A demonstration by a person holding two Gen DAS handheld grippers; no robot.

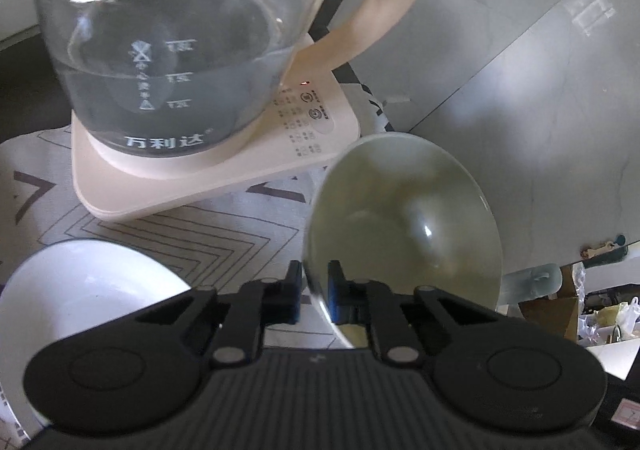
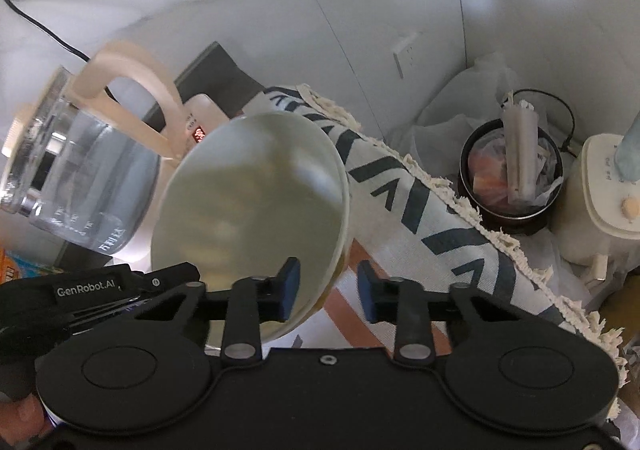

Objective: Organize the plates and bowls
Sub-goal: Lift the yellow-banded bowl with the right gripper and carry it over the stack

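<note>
A white bowl [image 1: 80,282] is seen at the lower left of the left wrist view, resting on the patterned cloth [image 1: 168,230] of the desk. Behind it, a glass kettle [image 1: 160,61] is set on its cream base [image 1: 224,177]. The left claw [image 1: 314,290] is clamped on the rim of a pale green bowl [image 1: 408,217], which is tilted steeply. In the right wrist view, the right claw [image 2: 328,286] is held apart, with the same bowl's [image 2: 248,201] rim between its fingers, the right one clear of it.
</note>
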